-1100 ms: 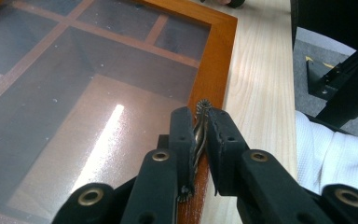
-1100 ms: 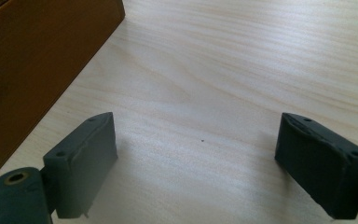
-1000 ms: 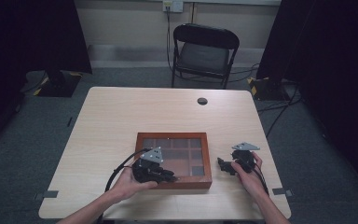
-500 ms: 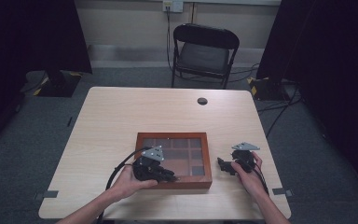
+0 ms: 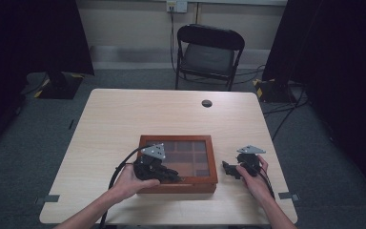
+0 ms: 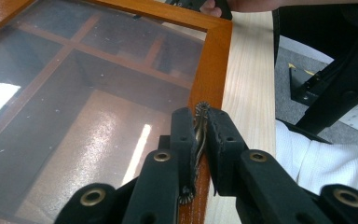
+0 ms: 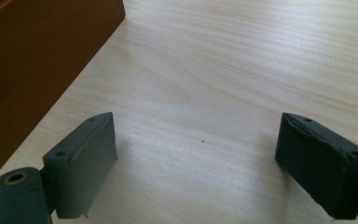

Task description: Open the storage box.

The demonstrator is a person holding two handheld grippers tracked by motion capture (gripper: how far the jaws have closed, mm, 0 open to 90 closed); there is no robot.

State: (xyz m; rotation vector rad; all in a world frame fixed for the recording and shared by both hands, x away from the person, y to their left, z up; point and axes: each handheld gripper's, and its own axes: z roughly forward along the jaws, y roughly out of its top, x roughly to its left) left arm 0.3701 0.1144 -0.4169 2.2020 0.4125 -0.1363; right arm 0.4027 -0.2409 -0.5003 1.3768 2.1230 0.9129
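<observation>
My left gripper [image 6: 199, 135] is clenched on a small, dark brass-coloured metal clasp with a scalloped edge [image 6: 200, 122], which sits on the front frame of the shallow reddish-brown wooden box with a glass lid [image 6: 214, 56]; both black pads press on the clasp from either side, and the jaws stand almost together. From the high view I see that gripper [image 5: 172, 175] lying over the near edge of the box [image 5: 177, 187], my left hand [image 5: 126, 183] wrapped around its body and its black cable [image 5: 116, 169] looping back toward me. Through the glass I can make out wooden dividers that split the inside into compartments; what lies in them I cannot tell. The box rests on the pale wooden table [image 5: 124, 119], near its front edge and about midway across. My right gripper [image 7: 196, 158] is released, its two grey-black jaws held wide apart over bare tabletop with nothing between them, and the box's side wall [image 7: 32, 60] is just beside its left jaw. In the high view it [image 5: 227, 168] sits to the right of the box, near but apart from it.
</observation>
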